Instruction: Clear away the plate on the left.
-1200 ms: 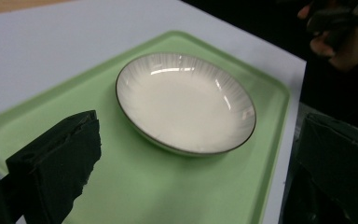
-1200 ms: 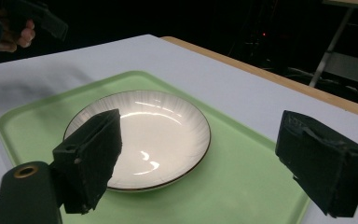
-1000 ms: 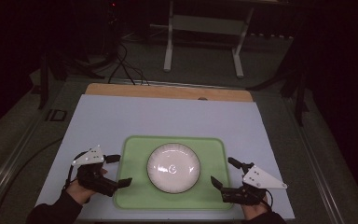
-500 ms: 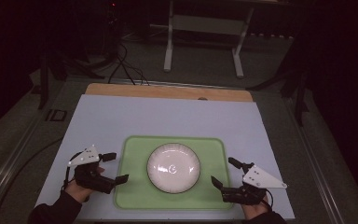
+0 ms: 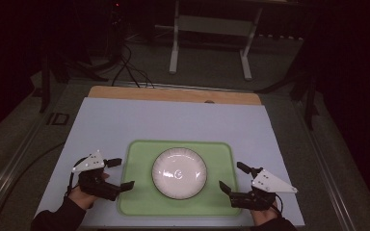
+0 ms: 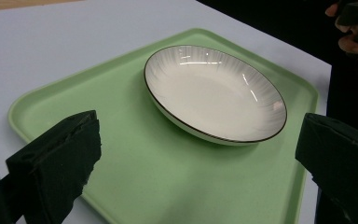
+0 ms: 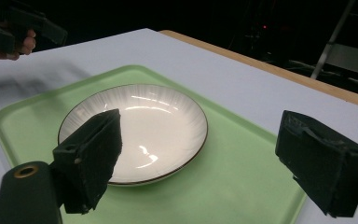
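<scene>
A white ribbed plate (image 5: 179,173) with a thin dark rim sits in the middle of a green tray (image 5: 139,156). My left gripper (image 5: 121,173) is open at the tray's left edge, with its jaws pointing at the plate and nothing between them. The left gripper view has the plate (image 6: 214,93) on the tray (image 6: 144,177) ahead of the open left gripper (image 6: 198,140). My right gripper (image 5: 231,177) stands open at the tray's right edge, also empty. Its own view looks over the plate (image 7: 140,126) and tray (image 7: 242,177) past the open right gripper (image 7: 199,140).
The tray lies near the front of a white table top (image 5: 173,122) with a wooden strip (image 5: 173,94) along the far edge. Beyond the table, a metal stand (image 5: 209,43) and cables (image 5: 125,62) are on the dark floor.
The left gripper has shifted slightly at the tray's left edge. The right gripper, plate and tray have stayed put.
</scene>
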Demonstrator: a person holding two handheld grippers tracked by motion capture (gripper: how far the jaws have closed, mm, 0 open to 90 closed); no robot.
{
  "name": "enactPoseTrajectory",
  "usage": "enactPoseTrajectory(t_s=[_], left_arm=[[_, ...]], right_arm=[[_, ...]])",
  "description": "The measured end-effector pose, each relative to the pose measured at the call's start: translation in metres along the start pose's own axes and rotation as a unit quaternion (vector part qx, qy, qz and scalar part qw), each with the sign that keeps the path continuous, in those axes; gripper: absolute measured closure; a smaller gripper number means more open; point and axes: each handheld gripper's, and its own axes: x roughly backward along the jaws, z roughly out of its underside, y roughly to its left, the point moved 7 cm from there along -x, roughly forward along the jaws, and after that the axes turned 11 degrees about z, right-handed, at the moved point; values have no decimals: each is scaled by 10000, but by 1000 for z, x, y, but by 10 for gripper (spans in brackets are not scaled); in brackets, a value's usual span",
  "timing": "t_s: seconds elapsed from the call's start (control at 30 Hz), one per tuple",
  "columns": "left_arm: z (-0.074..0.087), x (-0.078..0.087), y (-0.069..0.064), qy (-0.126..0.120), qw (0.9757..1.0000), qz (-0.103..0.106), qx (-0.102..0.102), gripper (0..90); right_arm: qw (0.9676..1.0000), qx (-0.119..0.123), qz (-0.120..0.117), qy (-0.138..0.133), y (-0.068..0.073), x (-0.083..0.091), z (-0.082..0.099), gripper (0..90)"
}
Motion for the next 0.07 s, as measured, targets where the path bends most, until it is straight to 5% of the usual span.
enactPoseTrajectory(t_s=[0.07], left_arm=[[0, 0, -1, 14, 10000, -8, -31, 0]], right_arm=[[10000, -4, -6, 0, 0, 0, 0, 143]])
